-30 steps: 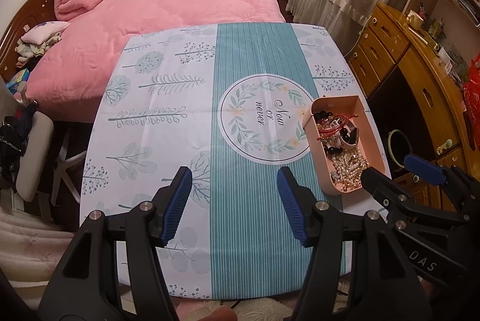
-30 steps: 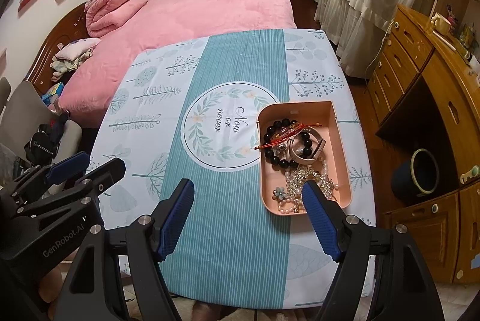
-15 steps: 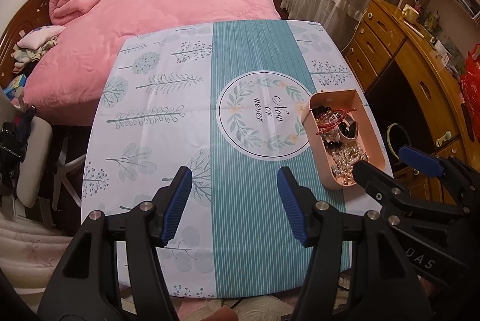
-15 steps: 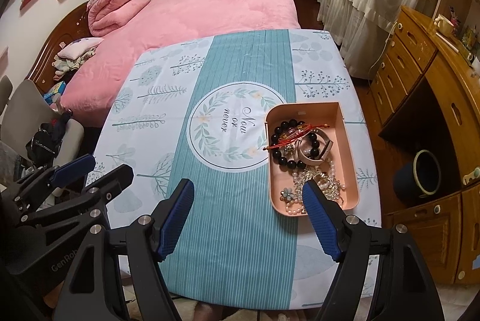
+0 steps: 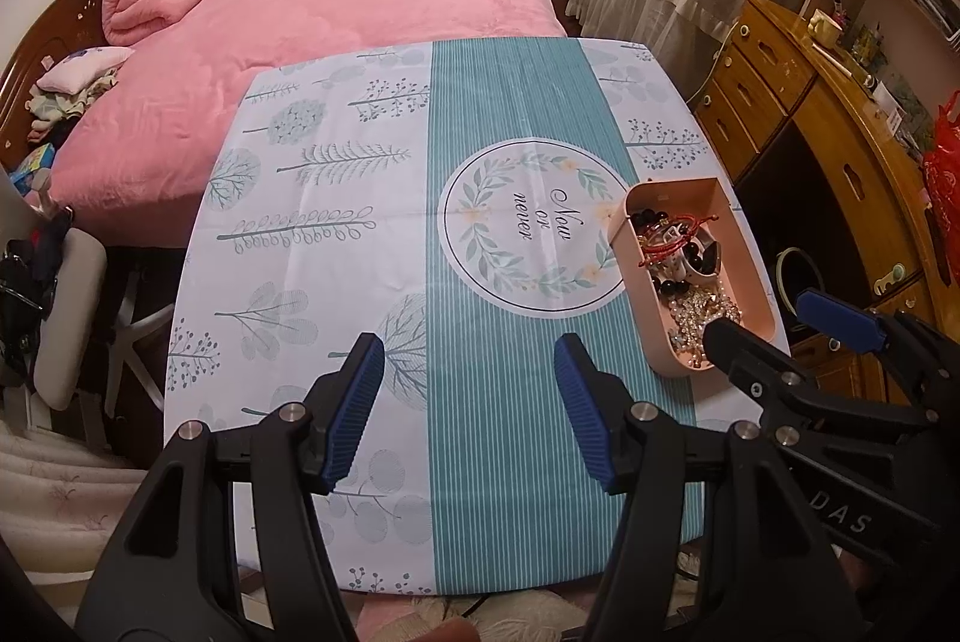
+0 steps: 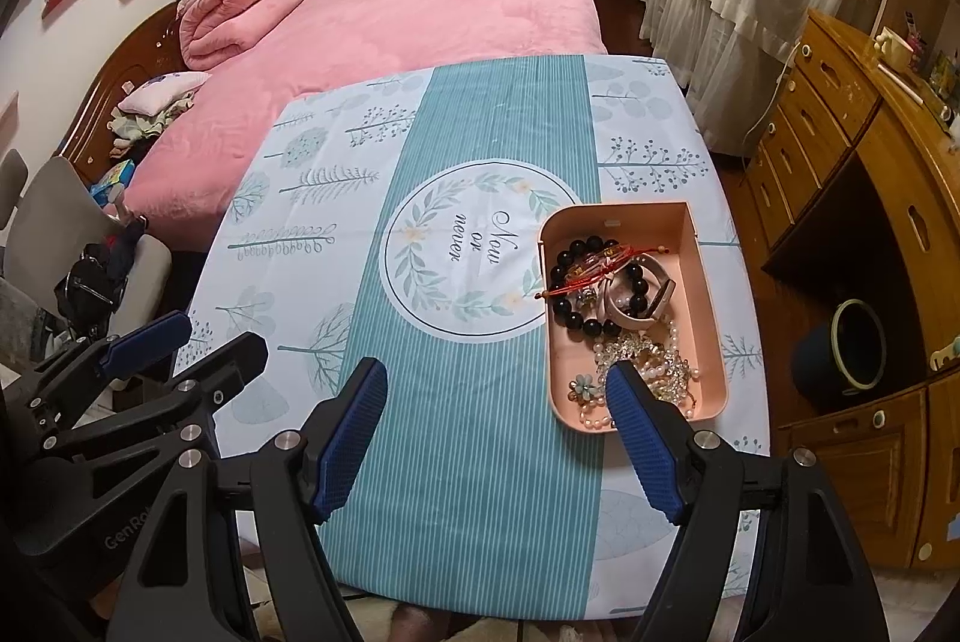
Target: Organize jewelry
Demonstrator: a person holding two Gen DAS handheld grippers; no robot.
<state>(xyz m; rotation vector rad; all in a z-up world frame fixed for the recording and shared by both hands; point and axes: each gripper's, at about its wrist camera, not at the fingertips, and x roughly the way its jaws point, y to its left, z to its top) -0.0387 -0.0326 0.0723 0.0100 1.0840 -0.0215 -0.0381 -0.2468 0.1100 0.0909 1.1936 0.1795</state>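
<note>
Bedroom table, one tray of mixed jewelry, two hand-held grippers above it.

One pink bed (image 6: 420, 12) behind; one table (image 5: 336, 198) under a teal-and-white printed cloth; one wooden desk (image 6: 870, 174) at right. One pink tray (image 6: 708, 294) near the table's right edge holds one black bead bracelet (image 6: 576, 276), one red cord bracelet (image 6: 591, 276), pearl strands; only the right wrist view shows its whole floor. Left gripper (image 5: 468, 414) jaws apart, empty; right gripper (image 6: 498, 438) jaws apart, empty, one finger overlapping the tray's near end.

pink tray (image 6: 708, 282) on table's right side, holding tangled jewelry: black bead bracelet (image 6: 567, 282), red cord (image 6: 591, 276), pearl strands (image 6: 654, 366), pink band (image 6: 651, 303).
</note>
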